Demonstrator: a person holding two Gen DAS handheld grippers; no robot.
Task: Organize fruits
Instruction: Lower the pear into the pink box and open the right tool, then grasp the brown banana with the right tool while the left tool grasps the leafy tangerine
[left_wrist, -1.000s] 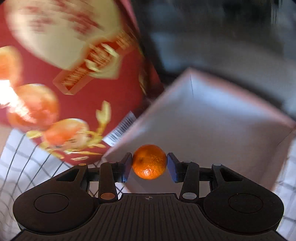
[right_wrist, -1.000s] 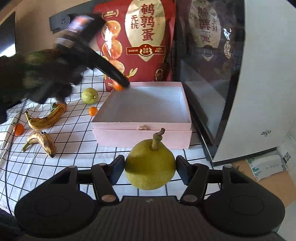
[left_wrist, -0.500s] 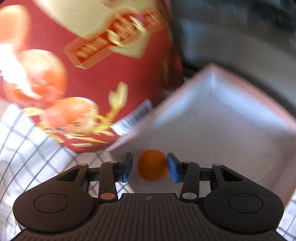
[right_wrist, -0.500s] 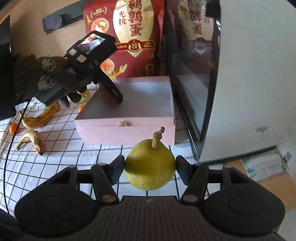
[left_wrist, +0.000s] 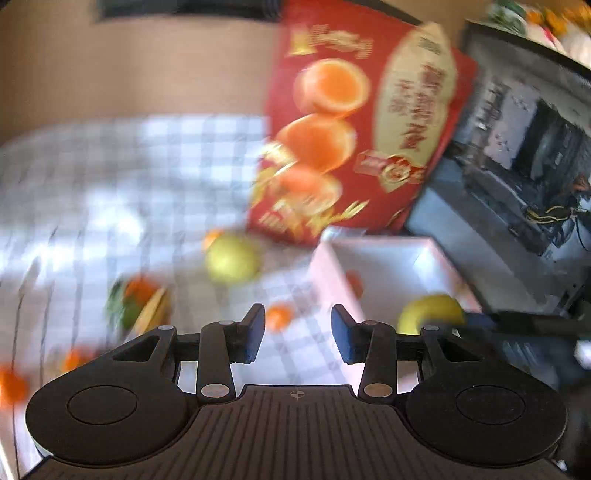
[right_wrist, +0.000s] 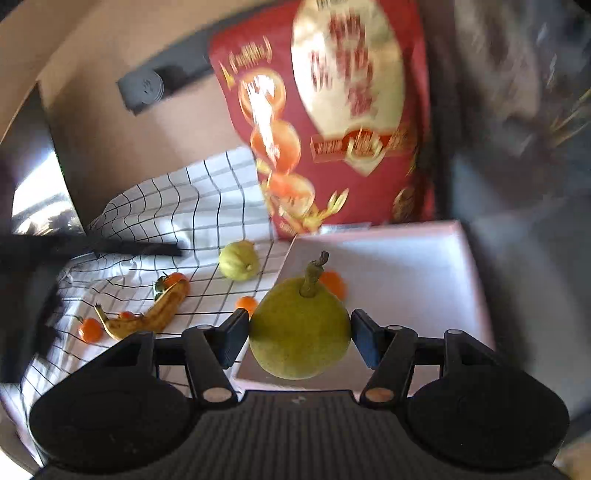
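**Orange dropped in box, pear carried over it**

Gone from the left gripper (left_wrist: 297, 334): the orange (right_wrist: 333, 283), clamped between the pads a second ago, now lying on the floor of the pink box (right_wrist: 424, 258) near its left wall. Pulled back and swung left since then, with blurred checked cloth (left_wrist: 110, 184) ahead instead of the box interior. Jaws wide apart, nothing between them.

Behind everything, a red snack bag (right_wrist: 332, 129) standing upright against the box's far edge. Beside it on the right, a dark appliance (left_wrist: 517, 166).

Right gripper (right_wrist: 300, 334) closed on the pear (right_wrist: 300, 332), stem up, pads pressed against both flanks; held above the box's near left corner, blocking part of the orange from the right wrist view.

On the cloth left of the box: a green fruit (right_wrist: 238, 260) near the bag, a banana (right_wrist: 159, 314) with a tomato (right_wrist: 173, 278) at its upper end, a small orange fruit (right_wrist: 246, 302) just beside the box wall, another (right_wrist: 90, 329) by the banana's lower end.
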